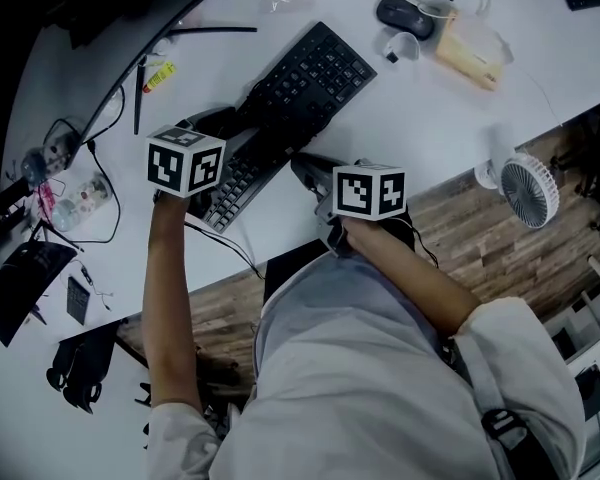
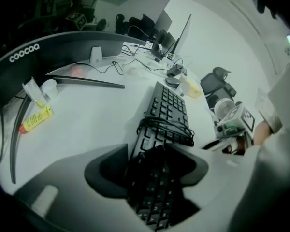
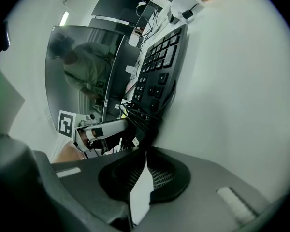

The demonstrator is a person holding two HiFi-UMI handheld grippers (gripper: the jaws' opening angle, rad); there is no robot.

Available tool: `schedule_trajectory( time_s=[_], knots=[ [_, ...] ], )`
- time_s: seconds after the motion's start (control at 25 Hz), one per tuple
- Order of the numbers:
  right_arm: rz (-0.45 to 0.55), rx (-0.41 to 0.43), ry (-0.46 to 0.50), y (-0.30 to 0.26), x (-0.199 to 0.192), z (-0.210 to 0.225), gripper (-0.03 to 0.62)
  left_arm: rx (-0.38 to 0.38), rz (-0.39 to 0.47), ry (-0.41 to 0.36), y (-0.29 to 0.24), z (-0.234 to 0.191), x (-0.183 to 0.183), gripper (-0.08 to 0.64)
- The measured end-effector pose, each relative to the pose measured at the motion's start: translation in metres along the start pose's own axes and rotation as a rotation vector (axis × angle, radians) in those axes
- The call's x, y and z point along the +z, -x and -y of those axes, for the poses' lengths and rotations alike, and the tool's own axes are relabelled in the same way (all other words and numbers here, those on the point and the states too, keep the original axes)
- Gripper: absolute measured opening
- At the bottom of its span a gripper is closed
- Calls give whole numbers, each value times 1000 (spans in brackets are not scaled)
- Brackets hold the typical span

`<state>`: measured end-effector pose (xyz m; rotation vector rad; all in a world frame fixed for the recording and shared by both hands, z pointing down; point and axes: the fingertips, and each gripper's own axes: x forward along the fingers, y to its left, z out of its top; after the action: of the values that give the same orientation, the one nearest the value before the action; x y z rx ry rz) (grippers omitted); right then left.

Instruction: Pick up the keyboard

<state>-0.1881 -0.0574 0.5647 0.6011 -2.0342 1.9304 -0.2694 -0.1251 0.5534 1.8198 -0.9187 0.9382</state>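
Keyboard laid diagonally on white desk, cable wound round its middle. Near-left end pinched between left gripper jaws. Near-right edge clamped by right gripper jaws. Mouse seen beyond keyboard's far end.

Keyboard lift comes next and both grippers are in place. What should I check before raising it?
1. Left gripper grip: ok. The keyboard's near end sits between its jaws.
2. Right gripper grip: cannot tell. The keyboard's long edge meets its jaw tips, but a firm bite is not clear.
3. Coiled cable: cannot tell. It lies bundled across the keys, and nothing shows whether it is fastened.
4. Far end clear: ok. The mouse lies apart from the keyboard.
5. Keyboard off the desk: cannot tell.
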Motion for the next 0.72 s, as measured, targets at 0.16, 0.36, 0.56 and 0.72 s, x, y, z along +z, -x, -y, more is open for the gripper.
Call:
schedule_trajectory(
  time_s=[0.16, 0.36, 0.56, 0.72],
  knots=[
    [-1, -3, -3, 0, 0, 1, 0, -81, -32, 55, -5, -1, -3, 0],
    [-8, -16, 0, 0, -1, 2, 0, -114, -49, 61, -4, 0, -3, 0],
    [-16, -38, 2, 0, -2, 5, 0, -148, -97, 79, -5, 0, -5, 0],
    [-14, -33, -4, -1, -1, 3, 0, -163, -101, 76, -5, 0, -4, 0]
  ],
)
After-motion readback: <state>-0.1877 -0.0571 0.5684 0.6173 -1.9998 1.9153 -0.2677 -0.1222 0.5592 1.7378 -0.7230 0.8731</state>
